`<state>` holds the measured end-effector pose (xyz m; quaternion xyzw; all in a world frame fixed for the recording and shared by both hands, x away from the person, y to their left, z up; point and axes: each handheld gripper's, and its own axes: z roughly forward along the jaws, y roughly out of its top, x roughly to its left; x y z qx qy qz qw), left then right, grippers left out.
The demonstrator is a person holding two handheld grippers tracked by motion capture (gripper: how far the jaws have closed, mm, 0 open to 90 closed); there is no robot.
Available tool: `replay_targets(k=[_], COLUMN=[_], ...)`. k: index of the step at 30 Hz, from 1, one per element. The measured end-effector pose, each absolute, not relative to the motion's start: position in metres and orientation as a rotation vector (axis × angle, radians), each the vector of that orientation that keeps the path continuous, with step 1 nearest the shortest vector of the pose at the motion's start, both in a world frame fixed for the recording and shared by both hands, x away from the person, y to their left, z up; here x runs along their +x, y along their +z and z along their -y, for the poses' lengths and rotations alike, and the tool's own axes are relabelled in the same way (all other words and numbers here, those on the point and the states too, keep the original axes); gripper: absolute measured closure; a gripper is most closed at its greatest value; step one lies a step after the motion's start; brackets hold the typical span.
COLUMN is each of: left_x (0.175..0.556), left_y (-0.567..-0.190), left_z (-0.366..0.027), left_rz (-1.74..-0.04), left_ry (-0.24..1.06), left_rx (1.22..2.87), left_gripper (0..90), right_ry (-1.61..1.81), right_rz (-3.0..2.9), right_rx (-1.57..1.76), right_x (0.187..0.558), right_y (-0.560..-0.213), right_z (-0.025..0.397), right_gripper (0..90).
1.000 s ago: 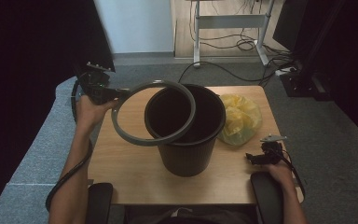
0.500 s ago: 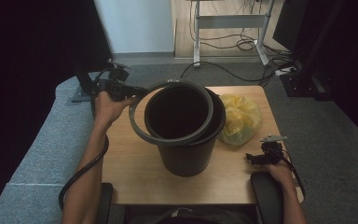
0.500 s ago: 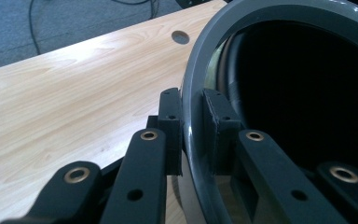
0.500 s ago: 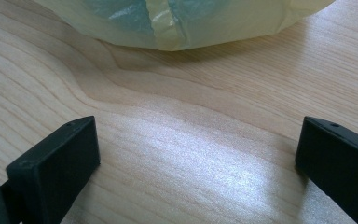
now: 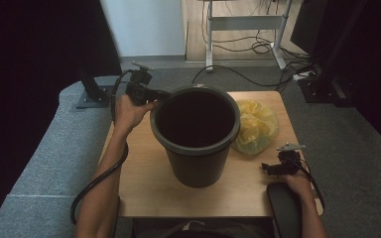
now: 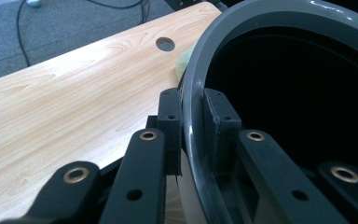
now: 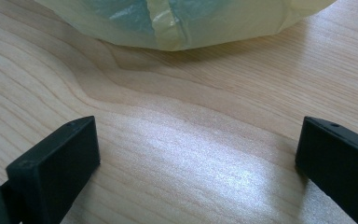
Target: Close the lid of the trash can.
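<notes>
1. The left hand-held gripper (image 5: 159,93) pinches the grey ring (image 6: 192,100) seated on the black bin (image 5: 196,134) at its 10 o'clock edge.
2. The right hand-held gripper (image 5: 266,168), jaws spread, rests on the worktop (image 5: 151,186) at 4 o'clock from the bin, near the yellow bag (image 5: 255,126).

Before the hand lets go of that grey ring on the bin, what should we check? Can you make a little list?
1. Grey ring sitting level on the black bin: ok in the high view, it lines the top all round.
2. Ring pushed fully down: cannot tell, its underside is hidden.
3. Left gripper grip: ok, jaws shut on the ring's rim, one inside, one outside.
4. Right gripper: ok, open and holding nothing, resting low at the wooden table.
5. Yellow plastic bag out of the way: ok, it lies on the table beside the bin, not under the ring.
6. Bin upright on the table: ok.
</notes>
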<state>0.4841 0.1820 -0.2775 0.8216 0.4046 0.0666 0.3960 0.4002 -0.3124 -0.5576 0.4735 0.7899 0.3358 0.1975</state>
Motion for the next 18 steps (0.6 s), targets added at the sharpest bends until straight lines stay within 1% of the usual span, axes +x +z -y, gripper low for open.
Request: replay_targets(k=[7,18], left_x=[0.4803,0.4801], left_y=[-0.2783,-0.2814], left_z=[-0.1778,-0.1758], left_rz=[-1.033,-1.035], left_ry=[0.216,0.230], left_rx=[2.095,2.111], left_gripper=[77.1,76.8], right_ry=[0.940,0.940], right_rz=[-2.211,-2.211], right_rx=[1.325,1.325], right_x=[0.4002,0.4002], right_y=[-0.5576,-0.5576], right_z=[0.3124,0.3124], right_gripper=[0.0,0.0])
